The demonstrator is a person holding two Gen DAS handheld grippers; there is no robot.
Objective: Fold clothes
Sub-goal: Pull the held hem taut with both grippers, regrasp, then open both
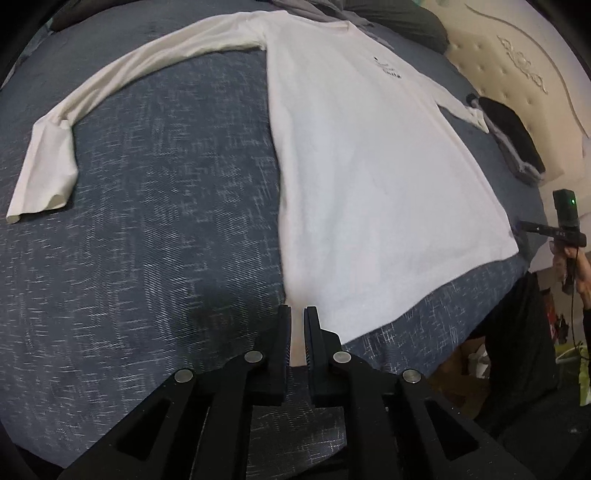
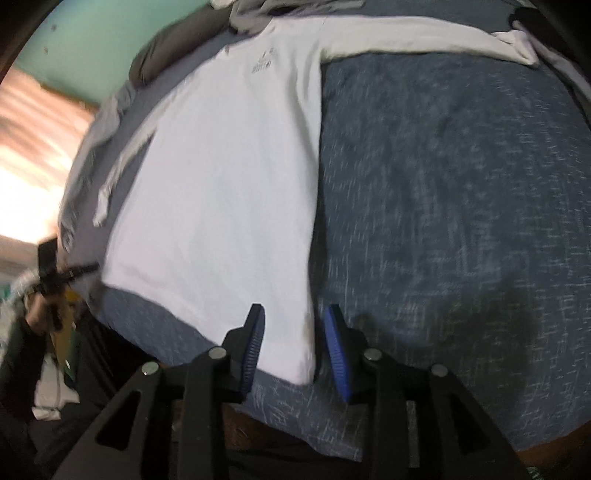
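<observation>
A white long-sleeved shirt point(image 1: 369, 166) lies flat, front up, on a blue-grey mottled bedcover point(image 1: 166, 184), one sleeve point(image 1: 110, 81) stretched out to the left. My left gripper point(image 1: 297, 314) stands over the hem's near-left corner, its black fingers a narrow slit apart with pale fabric showing in the gap. In the right wrist view the same shirt point(image 2: 221, 184) has its other hem corner lying between the blue pads point(image 2: 334, 347) of my right gripper point(image 2: 295, 314), which stand well apart and clear of the cloth. Each view shows the other gripper point(image 1: 565, 229) point(image 2: 55, 273) in a hand at the bed's edge.
A cream tufted headboard point(image 1: 517, 74) is at the right. Dark and grey garments point(image 1: 517, 140) lie beside it, and grey clothes point(image 1: 321, 11) with a dark pillow point(image 1: 406, 18) beyond the collar. The bed edge point(image 2: 258, 406) drops off just under my grippers.
</observation>
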